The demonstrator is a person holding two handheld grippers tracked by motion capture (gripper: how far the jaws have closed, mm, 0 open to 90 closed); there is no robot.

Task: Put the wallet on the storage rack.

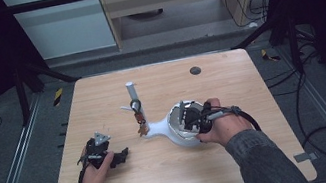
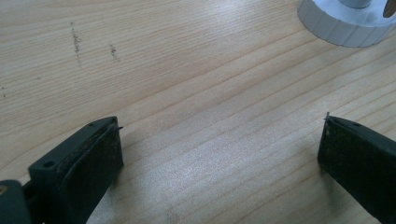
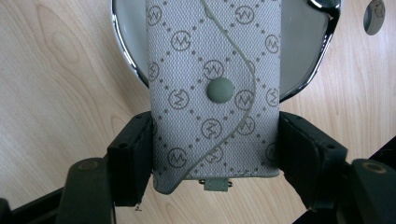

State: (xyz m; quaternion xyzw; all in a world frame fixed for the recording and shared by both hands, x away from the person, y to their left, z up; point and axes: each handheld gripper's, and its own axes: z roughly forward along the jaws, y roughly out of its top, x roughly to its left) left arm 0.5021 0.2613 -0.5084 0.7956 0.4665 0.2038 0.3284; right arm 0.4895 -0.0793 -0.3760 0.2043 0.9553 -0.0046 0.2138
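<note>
From the high view, your right hand-held gripper point(image 1: 191, 119) sits over the white dish point(image 1: 179, 137) at the foot of a white stand, whose post point(image 1: 132, 94) rises behind with keys point(image 1: 141, 126) hanging from a hook. Your left hand-held gripper point(image 1: 111, 156) rests low on the bench point(image 1: 244, 158), well apart from the stand.

Along the left gripper view, your jaws stand wide apart with nothing between them but bare wood; the ribbed edge of the stand's base point(image 2: 343, 25) shows at the top right, so this hand has no part in the work yet.

Along the right gripper view, your jaws are clamped on the two long edges of a grey monogrammed key pouch point(image 3: 215, 93), snap button facing the camera, and the pouch hangs over the chrome-rimmed dish point(image 3: 128, 56).

By my reading, the pick-up is done and the pouch is positioned above the dish; what is left is to lower it in, let go and draw back. Whether it already touches the dish, I cannot tell.
</note>
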